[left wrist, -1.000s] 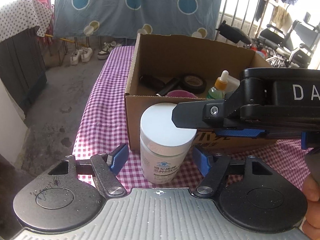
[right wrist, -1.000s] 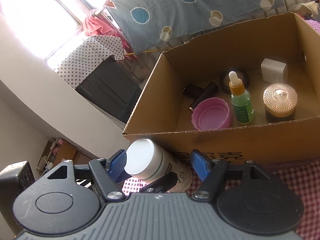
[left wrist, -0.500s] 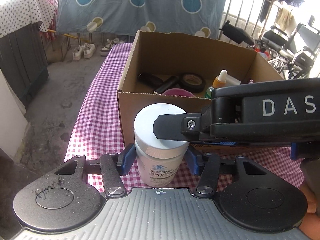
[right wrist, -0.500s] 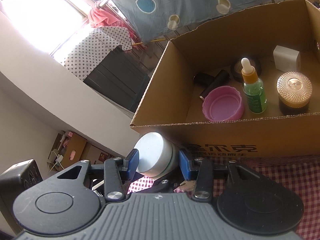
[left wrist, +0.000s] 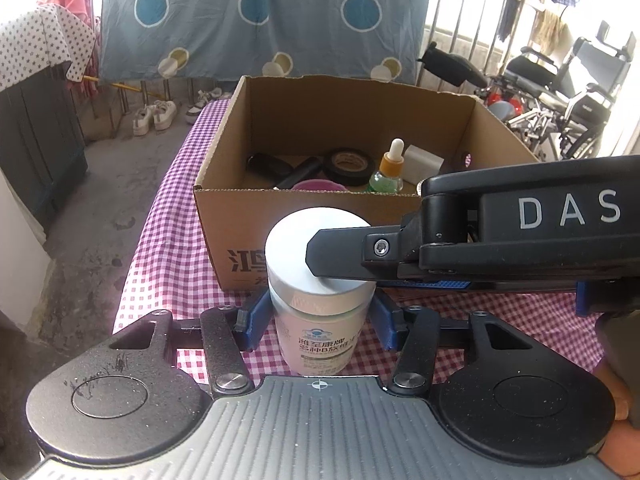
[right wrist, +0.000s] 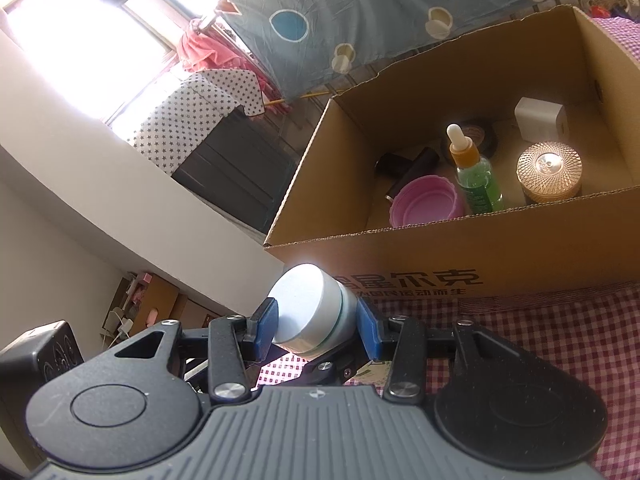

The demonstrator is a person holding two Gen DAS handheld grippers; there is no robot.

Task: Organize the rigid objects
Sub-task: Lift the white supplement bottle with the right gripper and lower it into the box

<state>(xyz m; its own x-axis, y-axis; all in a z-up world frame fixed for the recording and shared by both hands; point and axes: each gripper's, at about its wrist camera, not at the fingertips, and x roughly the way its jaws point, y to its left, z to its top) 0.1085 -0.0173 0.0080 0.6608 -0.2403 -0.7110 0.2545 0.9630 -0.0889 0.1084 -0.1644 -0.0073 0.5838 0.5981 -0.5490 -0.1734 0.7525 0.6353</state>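
Observation:
A white jar (left wrist: 320, 312) with a pale lid and printed label stands upright in front of the cardboard box (left wrist: 304, 224), over the checked cloth. My left gripper (left wrist: 320, 320) is shut on the jar's body, a blue pad on each side. In the right wrist view my right gripper (right wrist: 316, 324) is shut on the jar's lid (right wrist: 308, 304), coming in from the right. In the left wrist view one of its black fingers (left wrist: 340, 256) lies across the lid. The jar's base is hidden behind my left gripper's body.
The open box (right wrist: 520, 260) holds a pink lid (right wrist: 426, 204), a green dropper bottle (right wrist: 476, 180), an amber jar with a faceted lid (right wrist: 548, 172), a white cube (right wrist: 540, 120), a black tape roll (left wrist: 348, 164) and dark items. The checked table's (left wrist: 168, 232) left edge drops to a concrete floor.
Both grippers have closed: the left one's pads came in onto the jar's body, the right one's onto its lid. Both views now look a little deeper into the box.

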